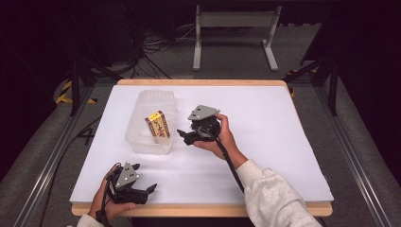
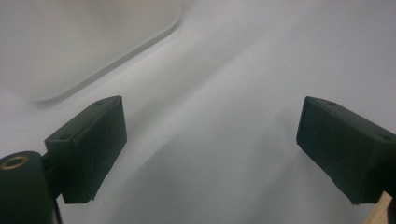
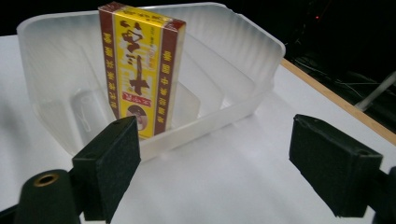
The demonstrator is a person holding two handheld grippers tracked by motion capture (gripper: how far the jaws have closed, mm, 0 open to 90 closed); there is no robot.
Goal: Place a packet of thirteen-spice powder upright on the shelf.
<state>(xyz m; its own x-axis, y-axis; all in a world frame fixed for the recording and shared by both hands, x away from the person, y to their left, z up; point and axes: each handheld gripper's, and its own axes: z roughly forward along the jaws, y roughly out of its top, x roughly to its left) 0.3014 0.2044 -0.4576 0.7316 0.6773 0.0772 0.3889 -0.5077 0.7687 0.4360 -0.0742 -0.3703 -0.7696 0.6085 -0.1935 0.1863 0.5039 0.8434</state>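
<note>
A yellow and dark red box (image 1: 158, 125) with printed characters stands upright inside a translucent plastic bin (image 1: 142, 106) at the table's left centre. The box (image 3: 140, 65) leans against the bin's near wall (image 3: 224, 116) in the right gripper view. My right gripper (image 1: 183, 135) hovers just right of the bin, open, with nothing between its jaws (image 3: 215, 172). My left gripper (image 1: 144, 178) rests open near the front left edge of the table. Its jaws (image 2: 210, 154) hold only air above the white surface, and a corner of the bin (image 2: 70, 46) shows beyond them.
The white table top (image 1: 265, 142) has a wooden rim (image 1: 198, 210) along its front. A metal stand (image 1: 234, 28) and cables lie on the floor beyond the far edge. Dark frame rails run along both sides.
</note>
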